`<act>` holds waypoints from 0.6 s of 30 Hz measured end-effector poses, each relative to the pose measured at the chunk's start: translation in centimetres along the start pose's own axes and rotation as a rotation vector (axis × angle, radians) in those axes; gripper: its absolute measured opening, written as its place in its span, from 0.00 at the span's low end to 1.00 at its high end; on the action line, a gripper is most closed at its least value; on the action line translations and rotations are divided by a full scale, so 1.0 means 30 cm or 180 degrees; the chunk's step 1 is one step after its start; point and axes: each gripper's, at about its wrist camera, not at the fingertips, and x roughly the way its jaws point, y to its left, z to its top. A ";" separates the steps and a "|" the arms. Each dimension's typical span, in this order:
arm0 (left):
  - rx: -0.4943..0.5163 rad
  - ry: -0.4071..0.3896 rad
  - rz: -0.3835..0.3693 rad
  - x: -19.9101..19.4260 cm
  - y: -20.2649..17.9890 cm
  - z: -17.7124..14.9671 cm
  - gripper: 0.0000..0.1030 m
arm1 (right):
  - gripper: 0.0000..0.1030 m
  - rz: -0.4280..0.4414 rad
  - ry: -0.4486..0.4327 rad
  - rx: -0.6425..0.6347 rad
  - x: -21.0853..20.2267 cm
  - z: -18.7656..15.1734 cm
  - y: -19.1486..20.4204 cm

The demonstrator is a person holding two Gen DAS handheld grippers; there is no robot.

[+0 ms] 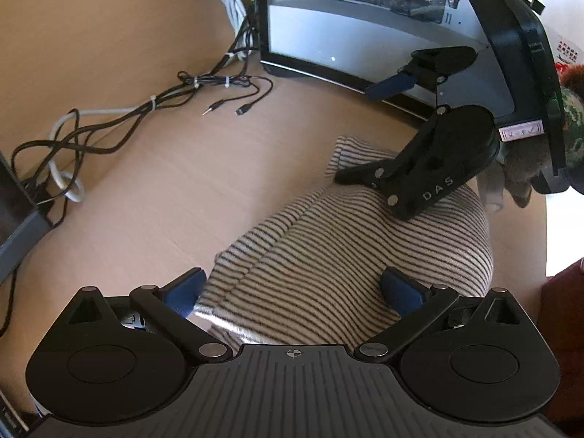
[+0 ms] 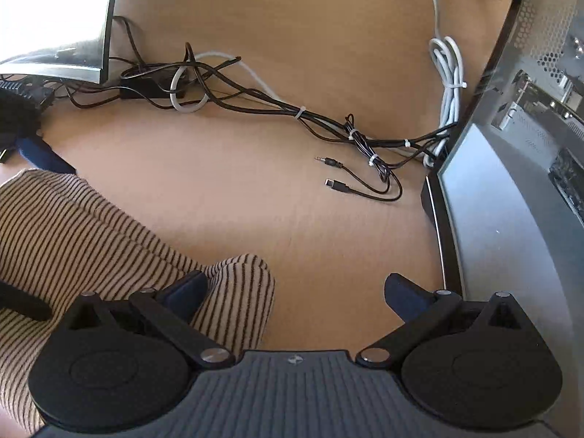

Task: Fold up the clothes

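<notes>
Tangled black and white cables [image 2: 255, 98] w/ 2 loose plugs [image 2: 334, 173] behind; PC case [image 1: 365, 36] at far edge, right gripper [image 1: 372, 131] just beside it. Tan wood desk [image 1: 182, 182]. 1 striped garment [image 1: 346, 248], bunched, mid-desk. Left gripper [image 1: 292, 290] spread wide over garment, gripping nothing. Right gripper also wide apart, one finger resting on cloth, nothing held.

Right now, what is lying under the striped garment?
The striped garment rests on the wooden desk, bare around it. Both the left hand-held gripper and right hand-held gripper are open. Anything beneath the fabric is covered.
</notes>
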 end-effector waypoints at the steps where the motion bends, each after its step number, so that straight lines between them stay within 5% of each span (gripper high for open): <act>1: -0.0021 -0.0011 -0.0008 0.002 0.004 0.004 1.00 | 1.00 0.0011 -0.0002 0.0034 0.006 0.000 -0.003; 10: 0.0092 -0.0269 -0.0376 -0.072 0.016 0.082 1.00 | 1.00 -0.0020 0.0234 0.0305 0.011 0.022 -0.006; 14: 0.0088 -0.0112 -0.0387 0.013 0.013 0.086 1.00 | 1.00 -0.0072 0.0315 0.0332 0.007 0.035 0.003; 18: 0.0031 -0.0001 -0.0455 0.072 0.025 0.082 1.00 | 1.00 0.0420 0.0337 0.1256 -0.024 0.022 -0.141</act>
